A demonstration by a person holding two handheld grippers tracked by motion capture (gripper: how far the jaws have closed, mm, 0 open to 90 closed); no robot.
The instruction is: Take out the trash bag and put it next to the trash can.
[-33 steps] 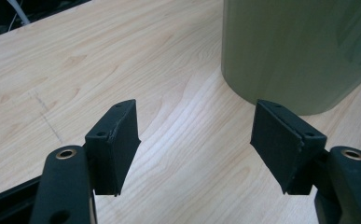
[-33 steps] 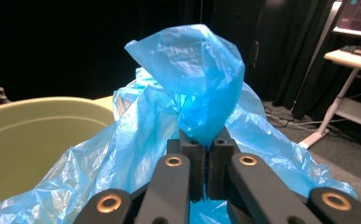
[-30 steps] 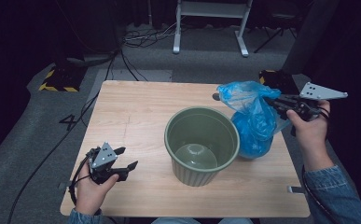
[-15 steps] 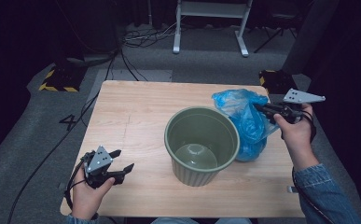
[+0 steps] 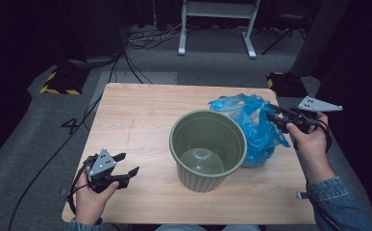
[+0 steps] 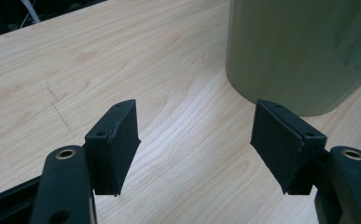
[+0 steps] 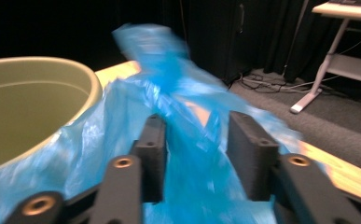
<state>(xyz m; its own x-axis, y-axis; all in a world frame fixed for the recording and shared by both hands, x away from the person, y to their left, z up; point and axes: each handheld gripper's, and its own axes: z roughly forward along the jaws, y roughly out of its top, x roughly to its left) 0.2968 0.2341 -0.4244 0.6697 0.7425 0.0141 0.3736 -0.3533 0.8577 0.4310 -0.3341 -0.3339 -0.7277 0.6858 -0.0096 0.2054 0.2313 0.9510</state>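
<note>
A green ribbed pot [image 5: 207, 149] stands empty in the middle of the wooden table [image 5: 140, 110]. A crumpled blue plastic bag [image 5: 253, 130] rests against the pot's right side. My right gripper [image 5: 272, 120] is at the bag's upper right edge. Its jaws have just been opening, and in the right gripper view [image 7: 197, 149] they stand apart with loose blue bag [image 7: 169, 93] film between them, beside the pot's rim [image 7: 33, 107]. My left gripper [image 5: 128, 166] hovers open and empty at the table's front left. In the left gripper view [image 6: 194, 144] the pot's wall [image 6: 304, 51] lies ahead on the right.
The table's far and left parts are bare wood. Beyond it, the grey floor holds cables [image 5: 140, 43], a white desk frame [image 5: 217, 19] and yellow-black striped blocks [image 5: 58, 82]. The bag sits close to the table's right edge.
My right hand has sunk a little with the bag, which now slumps lower against the pot. The right jaws have parted. The left gripper has stayed put.
</note>
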